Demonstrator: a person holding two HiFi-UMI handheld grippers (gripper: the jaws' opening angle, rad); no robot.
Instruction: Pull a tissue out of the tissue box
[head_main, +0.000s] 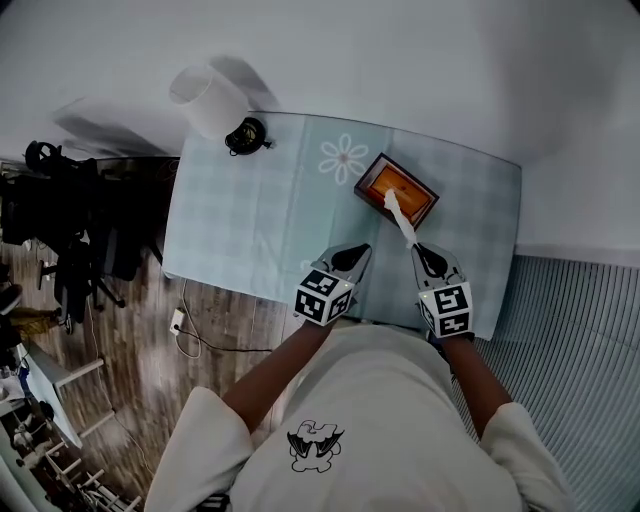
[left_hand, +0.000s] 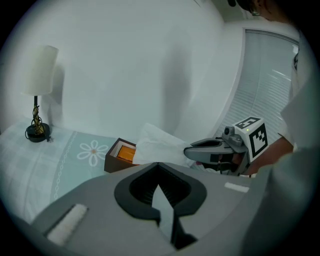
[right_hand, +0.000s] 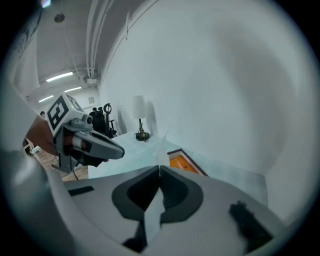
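The brown tissue box (head_main: 378, 180) with an orange top lies at the right of the pale blue checked tablecloth (head_main: 250, 220). A white tissue (head_main: 401, 219) stretches from its slot up to my right gripper (head_main: 417, 249), which is shut on the tissue's end. In the right gripper view the tissue (right_hand: 161, 146) shows as a thin sheet rising from the closed tips (right_hand: 159, 167), with the box (right_hand: 182, 162) beyond. My left gripper (head_main: 361, 251) hovers beside it, left of the tissue, jaws shut and holding nothing. The left gripper view shows the box (left_hand: 120, 152), the spread tissue (left_hand: 157, 142) and the right gripper (left_hand: 189, 151).
A white-shaded lamp (head_main: 210, 100) on a black base (head_main: 247, 135) stands at the table's far left corner. The near table edge (head_main: 250, 290) runs just ahead of the grippers. Black equipment (head_main: 70, 230) and a cable (head_main: 185, 335) are on the wood floor at left. Slatted blinds (head_main: 570, 320) lie at right.
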